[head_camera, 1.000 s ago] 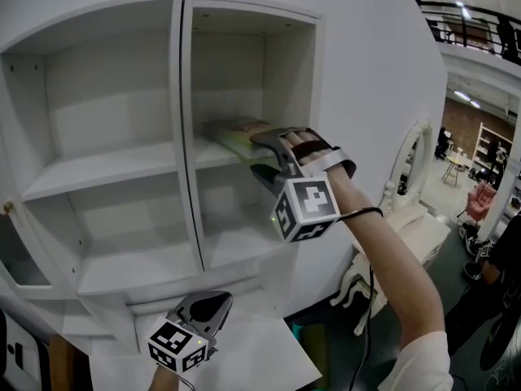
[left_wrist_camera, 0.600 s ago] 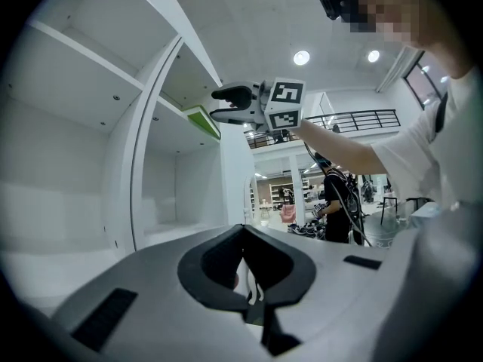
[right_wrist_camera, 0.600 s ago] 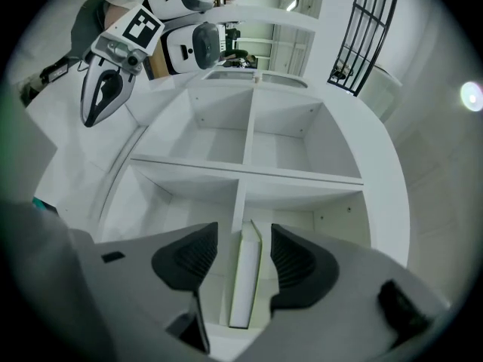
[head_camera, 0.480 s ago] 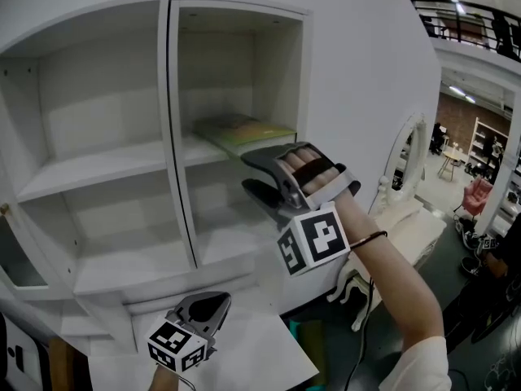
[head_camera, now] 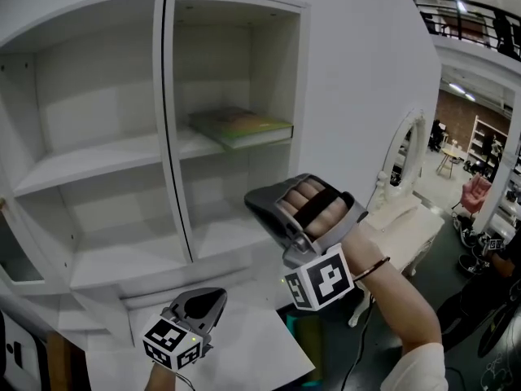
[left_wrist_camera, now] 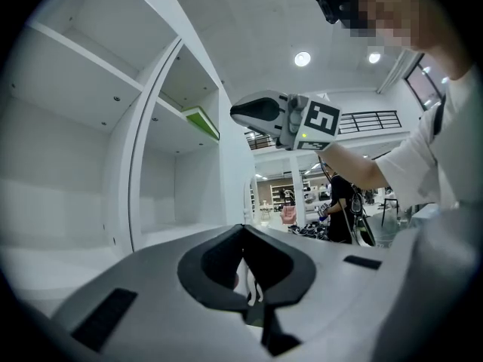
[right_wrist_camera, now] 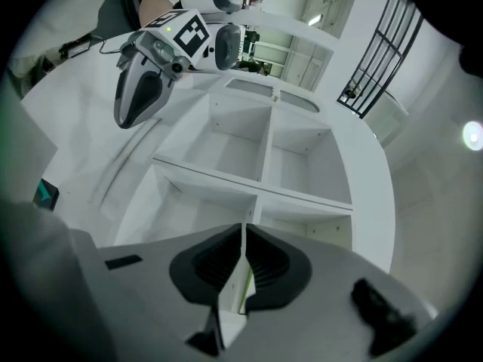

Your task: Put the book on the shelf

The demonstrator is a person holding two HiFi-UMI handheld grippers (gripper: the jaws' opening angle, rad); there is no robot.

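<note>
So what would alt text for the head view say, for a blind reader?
A green-edged book lies flat on the upper right shelf of a white shelf unit. Below it the right gripper has just closed its jaws on nothing; the left gripper hangs lower.

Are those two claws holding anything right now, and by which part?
Nothing. The right gripper has just closed its jaws on nothing; the left gripper is shut, empty. The book lies on the shelf.

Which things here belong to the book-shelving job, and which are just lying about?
Job: book, lying flat in the shelf unit's upper right compartment; right gripper, fingers just been closing, nothing between them.
Lying about: left gripper, shut, low over the white surface; ornate white furniture; railing.
</note>
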